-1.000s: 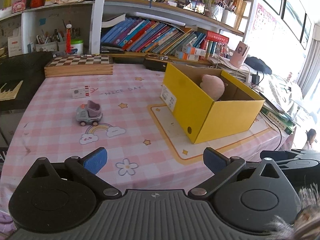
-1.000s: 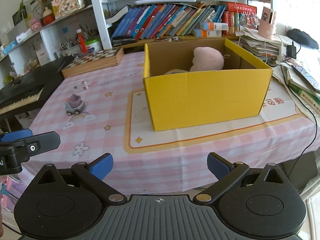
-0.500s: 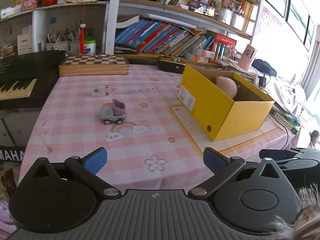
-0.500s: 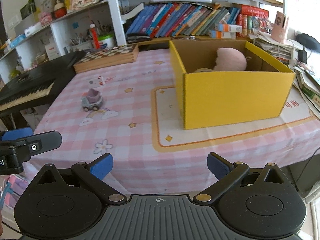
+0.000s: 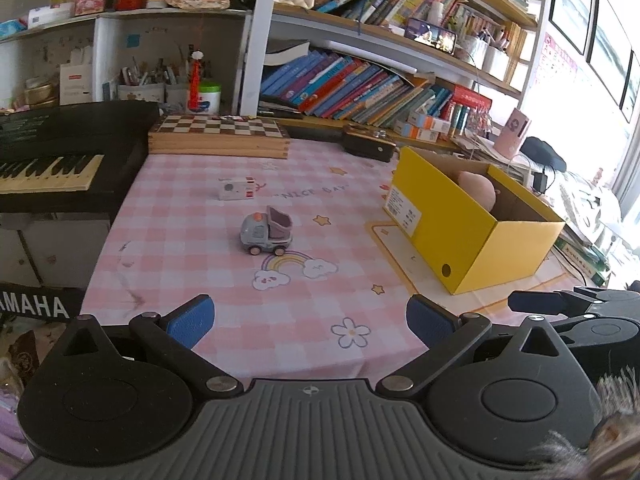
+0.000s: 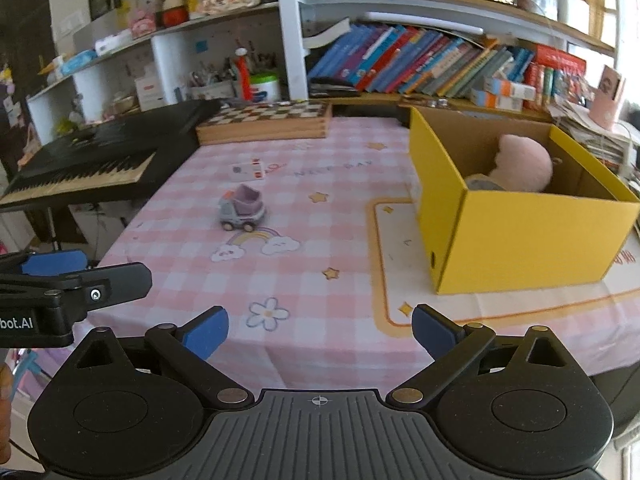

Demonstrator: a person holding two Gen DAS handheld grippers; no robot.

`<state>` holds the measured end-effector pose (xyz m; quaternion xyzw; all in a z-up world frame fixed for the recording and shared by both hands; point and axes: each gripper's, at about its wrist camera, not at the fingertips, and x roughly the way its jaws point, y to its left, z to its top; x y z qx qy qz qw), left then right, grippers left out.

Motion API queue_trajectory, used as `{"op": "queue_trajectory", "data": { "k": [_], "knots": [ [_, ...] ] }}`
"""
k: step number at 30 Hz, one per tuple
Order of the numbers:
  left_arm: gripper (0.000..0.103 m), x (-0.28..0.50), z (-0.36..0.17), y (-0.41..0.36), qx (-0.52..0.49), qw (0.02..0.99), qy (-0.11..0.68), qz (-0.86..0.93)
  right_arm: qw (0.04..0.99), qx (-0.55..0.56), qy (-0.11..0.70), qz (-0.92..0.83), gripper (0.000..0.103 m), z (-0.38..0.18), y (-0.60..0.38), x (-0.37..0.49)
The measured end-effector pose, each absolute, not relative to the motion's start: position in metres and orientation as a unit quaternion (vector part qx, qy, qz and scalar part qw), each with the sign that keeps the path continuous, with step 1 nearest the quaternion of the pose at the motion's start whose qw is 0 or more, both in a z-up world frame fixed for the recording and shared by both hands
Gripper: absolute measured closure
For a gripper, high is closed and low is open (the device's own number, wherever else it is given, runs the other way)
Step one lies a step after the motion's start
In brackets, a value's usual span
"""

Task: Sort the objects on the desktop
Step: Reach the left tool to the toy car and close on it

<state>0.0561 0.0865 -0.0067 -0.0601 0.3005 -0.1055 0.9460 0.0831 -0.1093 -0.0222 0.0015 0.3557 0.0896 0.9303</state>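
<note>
Left wrist view: I see both claws, left claw [image 5: 308, 318] and right claw [image 6: 320, 328], spread and empty. Rounded plastic toy truck [image 5: 267, 231] stands on the checked bench [image 5: 192, 248], left of the yellow cardboard box [image 5: 468, 240] holding a pink plush [image 5: 478, 188].

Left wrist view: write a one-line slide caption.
Open left hand-held gripper faces a toy truck on the pink tablecloth, yellow box to its right.

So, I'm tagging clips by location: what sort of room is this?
Most likely a home study or child's room: crowded bookshelves behind the table, a Yamaha keyboard at its left side, and a pink checked tablecloth carrying a toy truck and a chessboard box.
</note>
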Motion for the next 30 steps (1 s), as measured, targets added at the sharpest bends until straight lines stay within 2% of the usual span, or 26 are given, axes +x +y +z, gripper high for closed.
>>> {"op": "queue_trajectory", "data": {
  "k": [2,12,30],
  "knots": [
    [0.000,0.056,-0.007,0.088,-0.063,0.947,0.299,-0.102,0.930,-0.004,0.356,0.095,0.008,-0.022,-0.107,0.085],
    [0.000,0.073,-0.011,0.090,-0.074,0.948,0.298,-0.087,0.928,-0.021,0.352,0.122,0.008,-0.024,-0.101,0.112],
    [0.000,0.154,-0.020,0.082,-0.102,0.943,0.316,-0.040,0.926,-0.017,0.346,0.154,0.008,-0.022,-0.110,0.210]
  ]
}}
